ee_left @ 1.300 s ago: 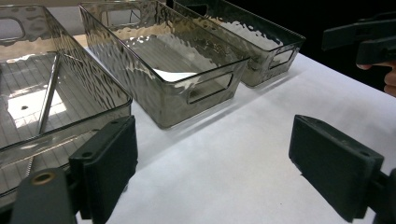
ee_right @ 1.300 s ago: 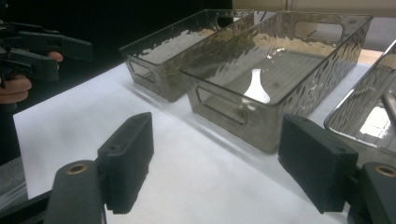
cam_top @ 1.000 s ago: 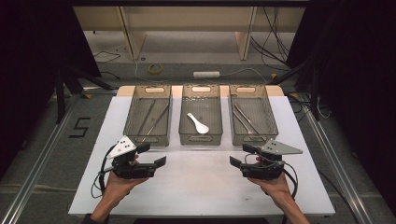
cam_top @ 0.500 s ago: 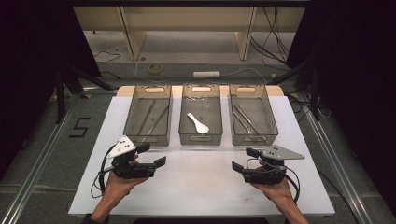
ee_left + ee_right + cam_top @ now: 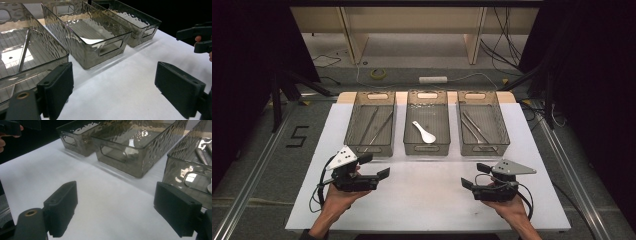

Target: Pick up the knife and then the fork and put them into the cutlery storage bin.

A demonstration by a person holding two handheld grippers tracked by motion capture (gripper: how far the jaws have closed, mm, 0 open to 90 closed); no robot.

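High view is showing you working at a white surface (image 5: 427, 200) with three smoked, see-through bins lined up across its far half. You are holding the left hand-held gripper (image 5: 377, 167) low over the near left part of the surface, just in front of the left bin (image 5: 371, 123), with its jaws standing wide apart and gripping nothing. Your right hand-held gripper (image 5: 474, 176) is sitting over the near right part, below the right bin (image 5: 482, 121), jaws likewise spread wide and empty — the two tools are well apart from each other, and both are pointing inward toward the middle.

The middle bin (image 5: 427, 121) is holding a white spoon (image 5: 424, 132), lying flat on the bin floor with its bowl toward you. The left bin is holding long thin metal utensils lying lengthwise; the right bin is holding a few more, angled slightly. What kind they are, you cannot tell from above.

Left gripper view is looking across bare white surface between its two black pads (image 5: 57, 87) toward the bins, with a slim metal piece (image 5: 23, 51) showing in the nearest one.

Right gripper view is looking the other way along the row — metal handles (image 5: 203, 152) are glinting inside the closest bin at the right edge.
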